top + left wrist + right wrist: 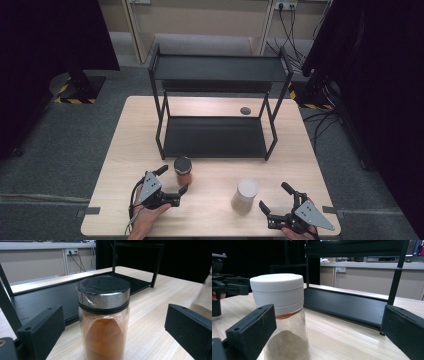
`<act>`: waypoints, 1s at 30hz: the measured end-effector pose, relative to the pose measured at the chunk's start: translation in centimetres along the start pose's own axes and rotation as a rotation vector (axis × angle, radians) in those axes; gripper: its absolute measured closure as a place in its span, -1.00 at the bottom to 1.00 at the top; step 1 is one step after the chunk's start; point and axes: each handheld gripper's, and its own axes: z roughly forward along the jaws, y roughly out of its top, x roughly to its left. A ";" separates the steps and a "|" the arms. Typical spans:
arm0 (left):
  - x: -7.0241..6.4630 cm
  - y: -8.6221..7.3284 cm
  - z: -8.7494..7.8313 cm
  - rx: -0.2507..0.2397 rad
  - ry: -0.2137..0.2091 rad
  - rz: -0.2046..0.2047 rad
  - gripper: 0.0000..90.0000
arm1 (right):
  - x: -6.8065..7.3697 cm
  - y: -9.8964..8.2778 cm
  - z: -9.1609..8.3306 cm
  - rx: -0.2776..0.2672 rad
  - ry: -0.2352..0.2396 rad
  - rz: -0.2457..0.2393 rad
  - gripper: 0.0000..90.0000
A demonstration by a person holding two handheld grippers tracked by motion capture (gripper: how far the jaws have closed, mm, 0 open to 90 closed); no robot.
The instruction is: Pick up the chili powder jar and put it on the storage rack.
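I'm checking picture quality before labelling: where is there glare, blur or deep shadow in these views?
High view: a bright glare patch on the table behind the rack; both sides are dark. Left gripper view: the orange powder jar is sharp, with a blurred pale shape at the right edge. Right gripper view: the white-lidded jar is sharp against a black background on the left.

A light wooden table (215,200) carried everything, standing on grey carpet. Toward its far side stood a black two-tier metal shelf (215,137), its lower tier resting just above the tabletop. Near the front edge of the shelf a jar of orange-brown powder with a dark lid (183,171) stood upright. Further right, nearer the table's near edge, a white-lidded jar of pale powder (244,196) stood upright, well apart from the first. A small dark round disc (245,110) sat in the tabletop behind the shelf.
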 end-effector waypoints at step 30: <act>0.9 1.1 3.2 0.069 -0.012 0.026 -0.58 | -0.2 -0.1 0.0 -0.001 0.002 0.019 -0.99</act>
